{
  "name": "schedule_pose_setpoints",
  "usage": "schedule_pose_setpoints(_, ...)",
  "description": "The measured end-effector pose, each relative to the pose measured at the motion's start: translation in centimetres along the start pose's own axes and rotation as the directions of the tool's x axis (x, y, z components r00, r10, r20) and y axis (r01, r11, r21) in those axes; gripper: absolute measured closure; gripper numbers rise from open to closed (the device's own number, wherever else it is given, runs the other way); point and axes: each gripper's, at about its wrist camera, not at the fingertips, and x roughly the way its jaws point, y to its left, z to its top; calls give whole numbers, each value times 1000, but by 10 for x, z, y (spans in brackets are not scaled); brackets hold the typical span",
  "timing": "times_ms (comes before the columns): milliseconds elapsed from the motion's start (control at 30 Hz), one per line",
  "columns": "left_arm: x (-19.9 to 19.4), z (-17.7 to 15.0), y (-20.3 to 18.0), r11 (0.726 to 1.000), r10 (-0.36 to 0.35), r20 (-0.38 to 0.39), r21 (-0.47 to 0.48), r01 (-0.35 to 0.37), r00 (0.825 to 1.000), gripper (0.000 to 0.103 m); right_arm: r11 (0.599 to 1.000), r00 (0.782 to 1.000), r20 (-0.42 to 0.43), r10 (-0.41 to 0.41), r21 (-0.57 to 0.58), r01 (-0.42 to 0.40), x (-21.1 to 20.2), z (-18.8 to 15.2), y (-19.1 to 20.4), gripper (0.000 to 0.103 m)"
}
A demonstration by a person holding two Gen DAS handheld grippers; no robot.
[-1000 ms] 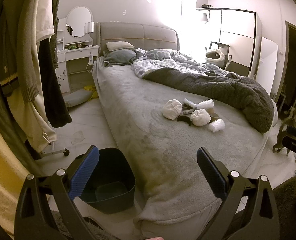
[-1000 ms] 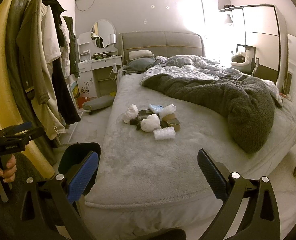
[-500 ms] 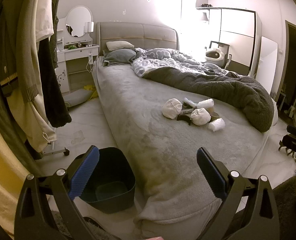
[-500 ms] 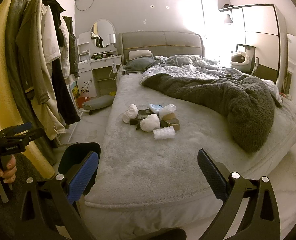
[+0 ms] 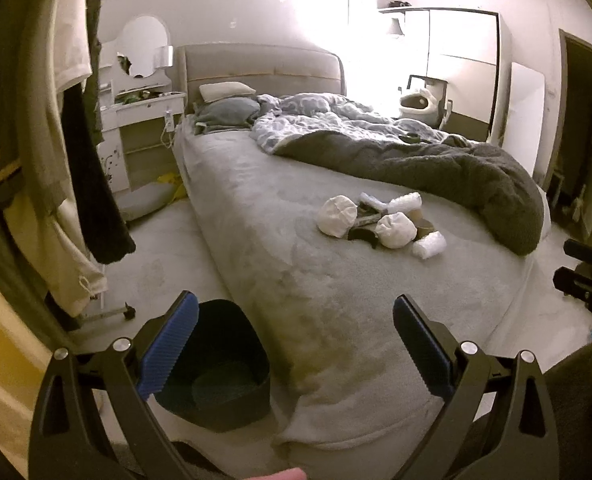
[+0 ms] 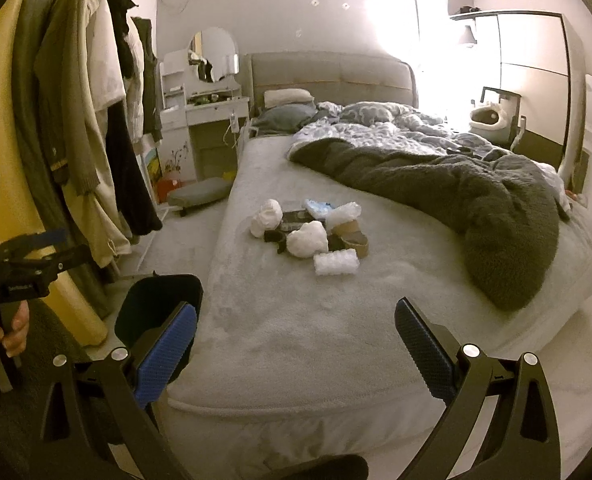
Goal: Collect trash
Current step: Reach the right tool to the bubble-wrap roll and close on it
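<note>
Blue-padded left gripper (image 5: 293, 338) and right gripper (image 6: 296, 338) sit at frame bottom, both spread wide, nothing held. Dark bin (image 5: 219, 372) on floor lower left, touching bed (image 5: 336, 304) corner. Trash pile (image 6: 310, 232) mid-frame on grey cover: white wads, bubble-wrap roll (image 6: 336, 263) nearest, tape ring, dark scraps. Dark blanket (image 6: 476, 200) beyond, right. Probably approach stage; best to take the near roll first, pinch across its short side, keep clear of cover pile.

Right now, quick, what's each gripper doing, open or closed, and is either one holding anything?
Left gripper: open, holding nothing.
Right gripper: open, holding nothing.
</note>
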Motion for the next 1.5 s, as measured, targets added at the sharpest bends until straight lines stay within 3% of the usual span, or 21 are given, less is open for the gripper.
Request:
schedule_pose_setpoints(233, 23, 11, 0, 999, -40, -17, 24, 41, 999, 4, 1000, 999, -36, 17, 13, -16, 37, 7, -9, 4)
schedule_pose_setpoints(367, 39, 19, -1, 996, -64, -5, 58, 64, 998, 5, 1000, 997, -75, 10, -4, -10, 63, 11, -15, 12)
schedule_pose_setpoints(467, 50, 23, -1, 994, -82, -8, 67, 82, 997, 6, 1000, 994, -108, 14, -12, -15, 86, 12, -19, 13)
schedule_pose_setpoints(700, 74, 34, 0, 988, -110, -8, 107, 111, 994, 15, 1000, 988, -153, 16, 9, -15, 128, 19, -35, 16)
schedule_pose_setpoints(1100, 126, 55, 0, 969, -217, -69, 107, 224, 974, 30, 1000, 975, -223, 12, 5, -11, 191, 26, -47, 18)
schedule_pose_setpoints(1267, 149, 64, -5, 960, -249, -92, 108, 259, 964, 31, 1000, 969, -246, -8, 9, 11, 209, 27, -53, 18)
schedule_pose_setpoints(1500, 183, 72, -10, 951, -277, -131, 104, 291, 952, 31, 1000, 959, -284, -4, 23, 12, 224, 28, -59, 38)
